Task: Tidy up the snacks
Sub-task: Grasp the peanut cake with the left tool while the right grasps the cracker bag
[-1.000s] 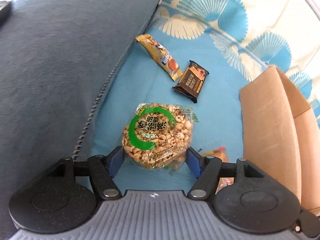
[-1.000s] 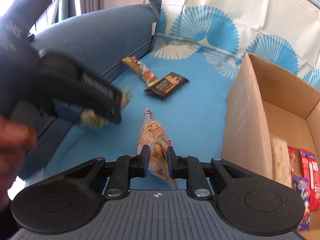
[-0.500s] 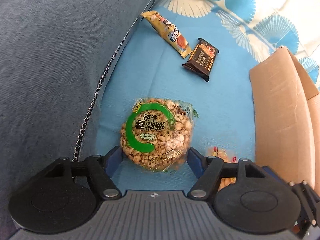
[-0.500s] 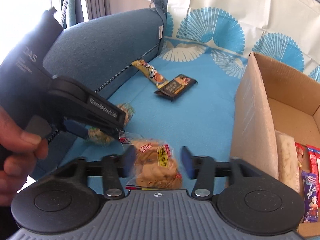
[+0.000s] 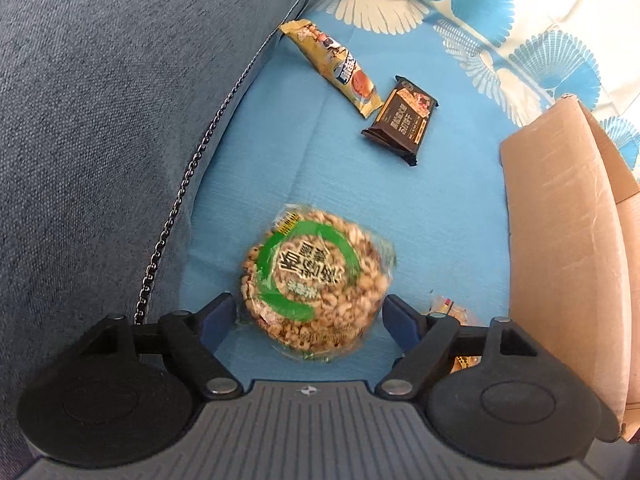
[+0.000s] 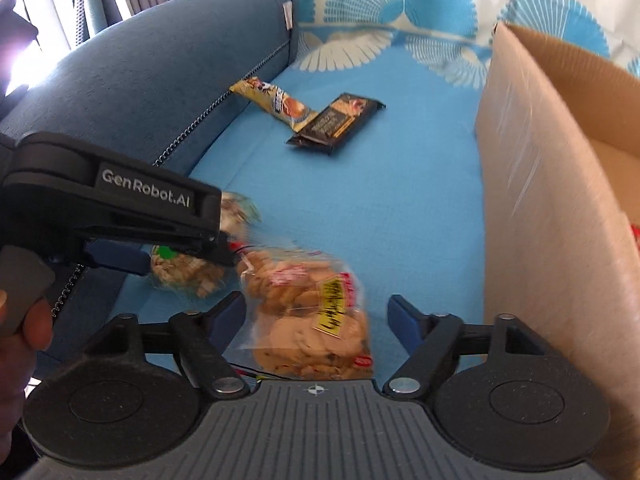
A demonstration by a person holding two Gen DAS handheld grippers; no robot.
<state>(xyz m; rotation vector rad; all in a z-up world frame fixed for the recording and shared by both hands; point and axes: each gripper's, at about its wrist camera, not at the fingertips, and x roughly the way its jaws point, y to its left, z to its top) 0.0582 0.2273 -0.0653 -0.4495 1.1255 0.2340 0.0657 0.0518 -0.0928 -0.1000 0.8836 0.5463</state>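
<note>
Landmark: brown cardboard box (image 5: 560, 240) sitting on blue sofa cover (image 5: 440, 216), open top, some packets visible inside at its far right in right wrist view.

Left gripper (image 5: 308, 320): open, jaws have just been widening. Round clear-wrapped puffed-grain cake with green ring label (image 5: 316, 280) sits between the pads, not pinched; gaps visible on both sides. It lies on the cover, well left of the box, near the dark blue sofa arm (image 5: 120, 120).

Right gripper (image 6: 316, 320): open too, jaws just opened from shut. Clear bag of tan biscuits with yellow label (image 6: 308, 320) lies between the pads, loose and blurred, not pressed. It is left of the box wall, just beside the grain cake.

Yellow wrapped bar (image 5: 336, 68) and dark brown chocolate wrapper (image 5: 400, 120) touch at a corner, farther up the cover, left of the box. Both untouched.

Risks, my read:
- both snacks are outside the box; if meant to go in, neither is gripped now
- the two grippers are crowded close, and the left one overlaps the biscuit bag edge in right wrist view, so they could knock together or drag each other's packet
- crinkly film plus soft cushion: pads may slide off or only catch the wrapper
- hard squeeze could crush the grain cake or biscuits
</note>
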